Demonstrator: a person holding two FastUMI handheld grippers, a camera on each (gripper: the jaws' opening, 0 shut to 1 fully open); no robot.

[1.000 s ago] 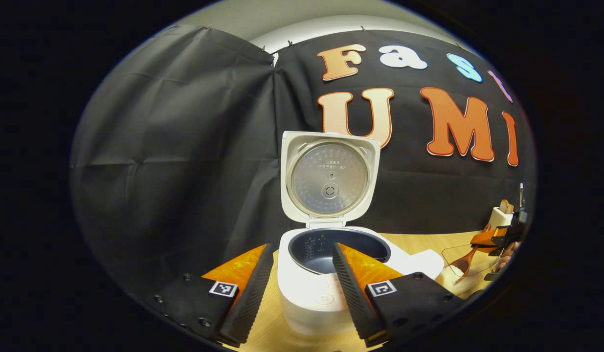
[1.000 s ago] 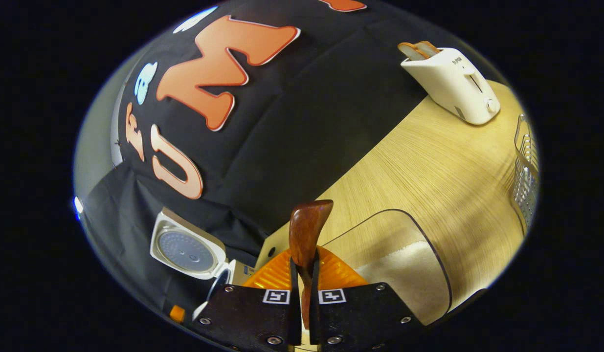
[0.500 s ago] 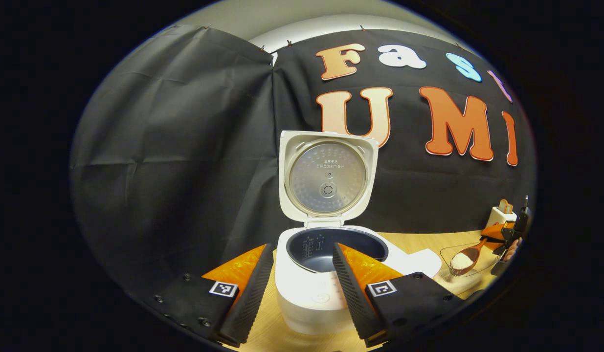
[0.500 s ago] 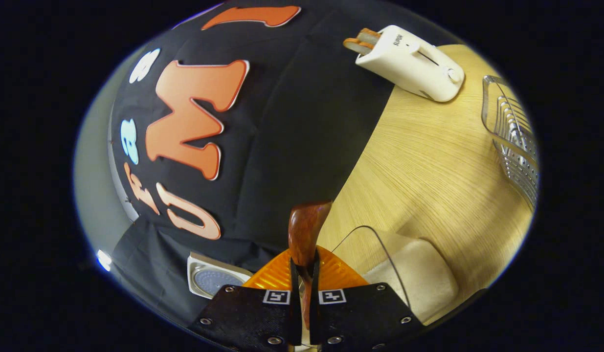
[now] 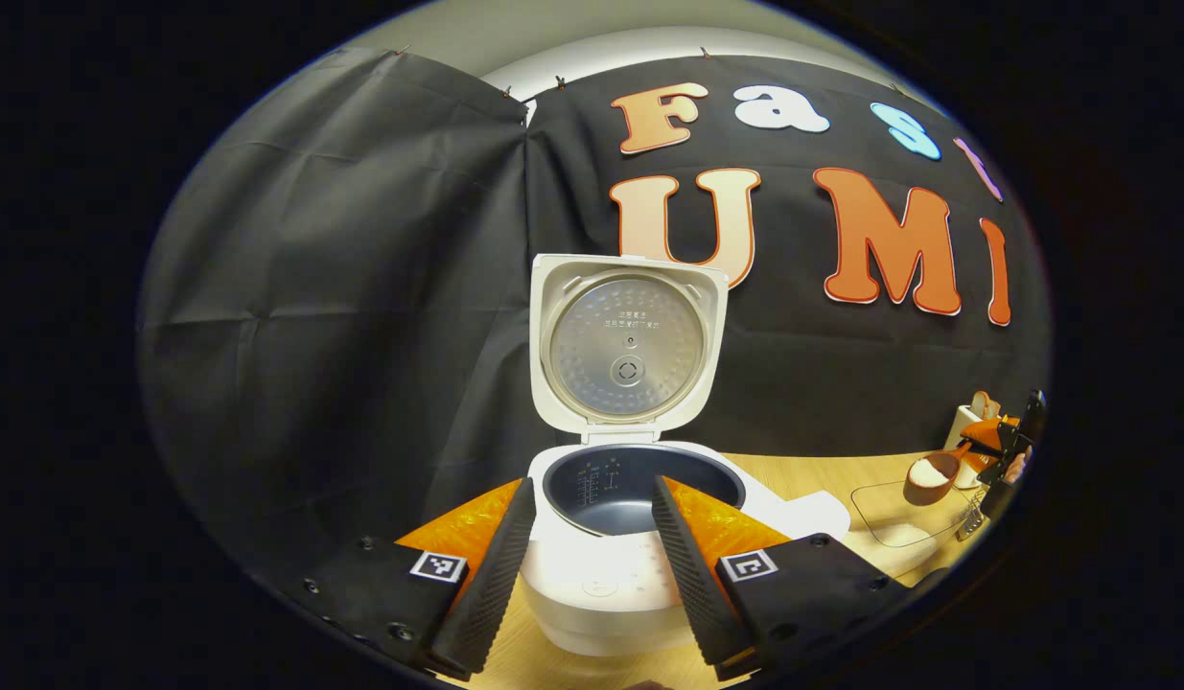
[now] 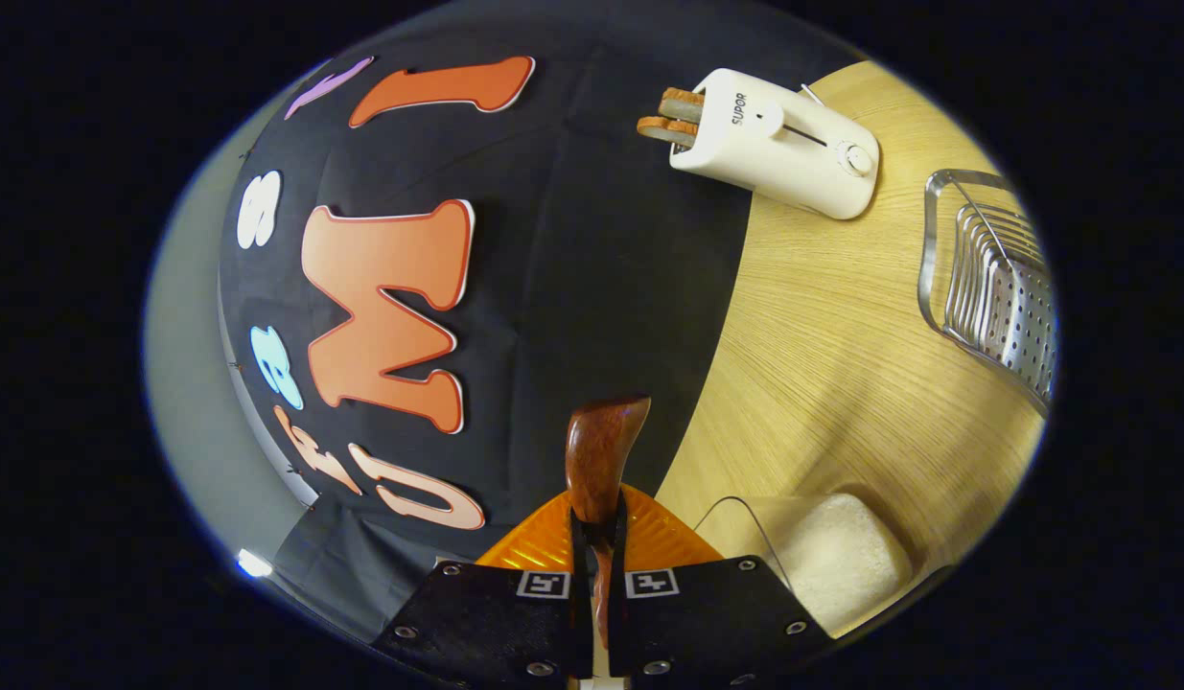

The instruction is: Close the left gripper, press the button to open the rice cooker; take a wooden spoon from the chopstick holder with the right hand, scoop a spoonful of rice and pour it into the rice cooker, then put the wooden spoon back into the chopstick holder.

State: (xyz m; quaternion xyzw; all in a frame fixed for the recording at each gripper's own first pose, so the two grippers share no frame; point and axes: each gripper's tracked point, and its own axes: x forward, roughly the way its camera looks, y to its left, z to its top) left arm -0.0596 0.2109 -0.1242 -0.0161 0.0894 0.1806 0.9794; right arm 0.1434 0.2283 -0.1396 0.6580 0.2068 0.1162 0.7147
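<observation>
The white rice cooker [image 5: 601,585] stands with its lid [image 5: 628,350] raised upright and its dark inner pot [image 5: 639,484] bare. My left gripper [image 5: 592,556] hangs open just in front of it, one finger on each side of the pot's front rim, touching nothing. Far to the right, my right gripper [image 5: 1004,450] carries the wooden spoon [image 5: 929,476], its bowl heaped with white rice, above the clear rice container [image 5: 898,522]. In the right gripper view that gripper [image 6: 596,575] is shut on the spoon's handle [image 6: 601,460], which sticks up between the fingers; the spoon's bowl is hidden there.
The clear container of rice [image 6: 831,556] lies low and to the right on the wooden table [image 6: 841,364]. A white toaster [image 6: 774,139] with bread slices stands by the cloth wall. A perforated metal rack [image 6: 994,287] sits at the right edge.
My right gripper scooped rice and lifted the loaded spoon clear of the container, rolling as it rose. The left gripper stayed open and drifted slightly; the cooker has not changed.
</observation>
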